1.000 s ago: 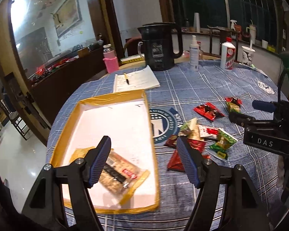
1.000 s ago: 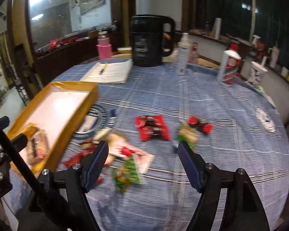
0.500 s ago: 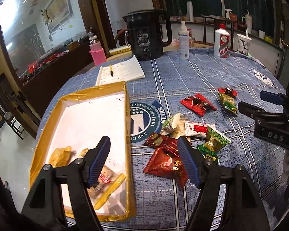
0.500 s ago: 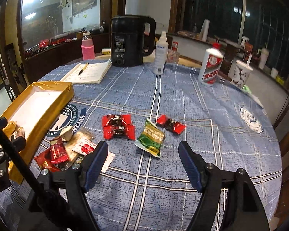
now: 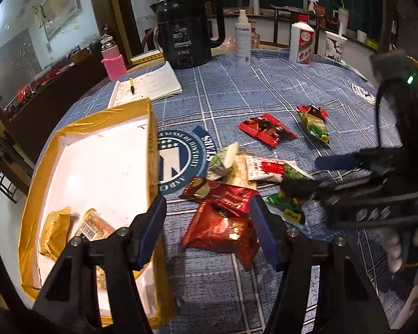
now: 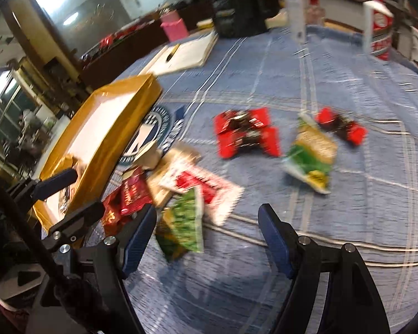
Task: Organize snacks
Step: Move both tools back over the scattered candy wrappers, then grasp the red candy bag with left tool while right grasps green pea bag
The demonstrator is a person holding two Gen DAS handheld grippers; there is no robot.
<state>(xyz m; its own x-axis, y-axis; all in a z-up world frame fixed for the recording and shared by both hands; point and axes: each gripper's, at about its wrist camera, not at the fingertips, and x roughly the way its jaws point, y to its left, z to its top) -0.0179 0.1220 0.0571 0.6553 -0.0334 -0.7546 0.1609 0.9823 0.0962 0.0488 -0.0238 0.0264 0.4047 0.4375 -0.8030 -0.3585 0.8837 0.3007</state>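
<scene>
Left hand-held gripper (image 5: 209, 229) closing over red packet (image 5: 223, 228); right (image 6: 207, 239) spread, view blurred.

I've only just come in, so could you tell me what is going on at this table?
A person with a gripper in each hand is sorting snacks into a yellow-edged tray. Two packets already lie in it. The left gripper is closing over a red packet, not yet pinching it. The right gripper, open and empty, hangs by a green packet.

Blue plaid cloth (image 5: 237, 89) covers the table; yellow-rimmed white tray (image 5: 97, 161); red packet (image 5: 223, 228); green packet (image 6: 312, 158); black kettle (image 5: 186, 30); pink bottle (image 5: 114, 61).
</scene>
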